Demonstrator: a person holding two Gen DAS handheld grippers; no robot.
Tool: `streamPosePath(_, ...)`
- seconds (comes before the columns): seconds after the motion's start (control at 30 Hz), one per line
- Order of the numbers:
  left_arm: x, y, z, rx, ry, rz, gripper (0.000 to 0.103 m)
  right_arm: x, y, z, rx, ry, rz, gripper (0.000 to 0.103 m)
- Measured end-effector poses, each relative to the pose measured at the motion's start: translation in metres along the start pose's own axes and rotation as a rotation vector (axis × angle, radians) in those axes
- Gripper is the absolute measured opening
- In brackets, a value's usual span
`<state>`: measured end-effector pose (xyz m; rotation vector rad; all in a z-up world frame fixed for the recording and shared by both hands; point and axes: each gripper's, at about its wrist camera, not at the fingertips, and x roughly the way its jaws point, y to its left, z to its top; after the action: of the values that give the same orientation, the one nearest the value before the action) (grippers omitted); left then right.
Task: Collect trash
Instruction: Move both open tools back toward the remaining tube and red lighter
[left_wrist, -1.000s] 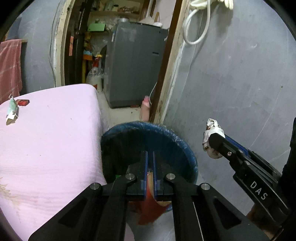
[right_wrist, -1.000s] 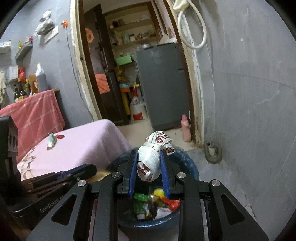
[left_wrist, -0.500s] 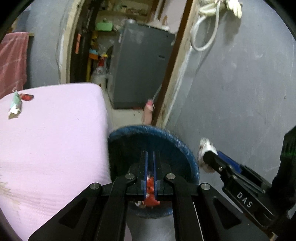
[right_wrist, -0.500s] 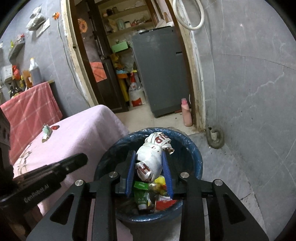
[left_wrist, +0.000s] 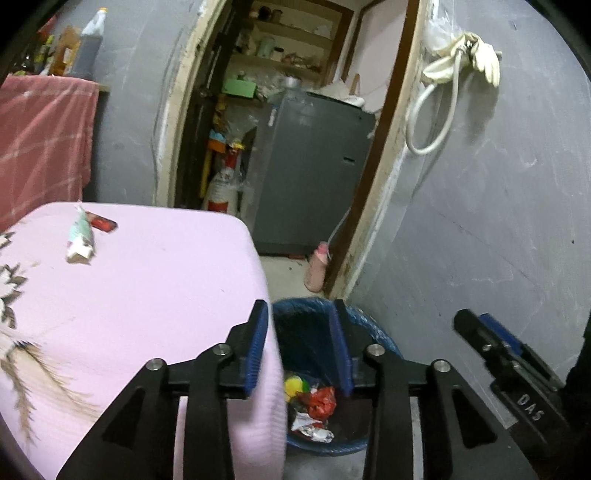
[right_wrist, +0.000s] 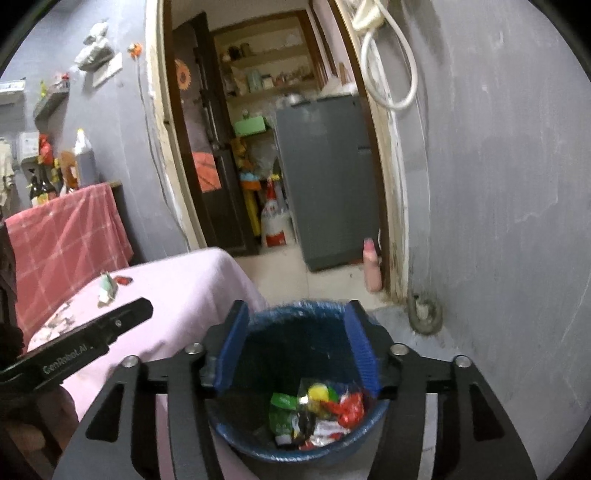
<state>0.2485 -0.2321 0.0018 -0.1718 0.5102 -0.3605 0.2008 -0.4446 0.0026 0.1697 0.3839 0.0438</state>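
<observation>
- Spreading the jaws of the left gripper (left_wrist: 299, 312) over the blue bin (left_wrist: 373, 332), with nothing between the pads now; a second ago clamping a red wrapper there.
- Spreading the jaws of the right gripper (right_wrist: 297, 314) too, above the same bin, empty; half a second ago pinching a crumpled white wrapper with red print.
- Seeing the red wrapper (left_wrist: 321, 400) and the white crumpled wrapper (left_wrist: 310, 428) lying on the heap inside the bin, among green and yellow scraps.
- Judging both drops as done: two pieces collected, both claws released and free for another pick.
- Noting trash waiting on the pink bedsheet (left_wrist: 147, 295), far left: a green-and-white tube (left_wrist: 79, 240) and, just beyond it, a small red packet (left_wrist: 103, 223), well apart from the bin.
- Expecting the next reach to go up and left, away from the bin and across the bed.
- Watching the rounded near corner of the bed, touching or almost touching the bin's left side and sitting right under the left gripper's left finger; likely needing a lift before swinging left.
- Keeping the two grippers apart: the left one lying between the right gripper and the leftover pieces.
- Leaving alone a pink bottle (left_wrist: 317, 266) on the floor by the doorframe, a grey fridge (left_wrist: 310, 177) beyond the doorway, a white hose (left_wrist: 432, 122) hanging on the right wall and a red checked cloth (left_wrist: 40, 140) at far left; none blocking the way.
</observation>
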Motion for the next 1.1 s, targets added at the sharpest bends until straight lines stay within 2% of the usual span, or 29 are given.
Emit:
streamPosePath(0.07, -0.005, 0.003, 0.005, 0.004, -0.014, 0.015, 0.039, -0.005, 0.007, 0.006, -0.015, -0.030, 0.001, 0.059)
streamPosePath(0.17, -0.015, 0.012, 0.013, 0.007, -0.043, 0.044, 0.052, -0.010, 0.015, 0.014, -0.018, -0.073, 0.004, 0.073)
streamPosePath(0.23, -0.023, 0.021, 0.018, 0.002, -0.066, 0.068, 0.061, -0.013, 0.021, 0.019, -0.016, -0.096, 0.011, 0.076)
streamPosePath(0.3, -0.030, 0.028, 0.021, -0.004, -0.081, 0.088, 0.078, -0.015, 0.026, 0.022, -0.014, -0.112, 0.017, 0.084)
streamPosePath(0.4, -0.041, 0.041, 0.025, -0.021, -0.114, 0.123, 0.095, -0.017, 0.035, 0.028, -0.013, -0.138, 0.020, 0.094)
streamPosePath(0.47, -0.049, 0.050, 0.028, -0.028, -0.137, 0.152, 0.098, -0.018, 0.040, 0.030, -0.016, -0.152, 0.022, 0.103)
streamPosePath(0.87, -0.080, 0.108, 0.025, -0.021, -0.167, 0.288, 0.099, -0.013, 0.085, 0.036, -0.031, -0.181, 0.068, 0.103)
streamPosePath(1.1, -0.092, 0.153, 0.028, -0.043, -0.161, 0.352, 0.099, 0.002, 0.123, 0.037, -0.061, -0.163, 0.112, 0.103)
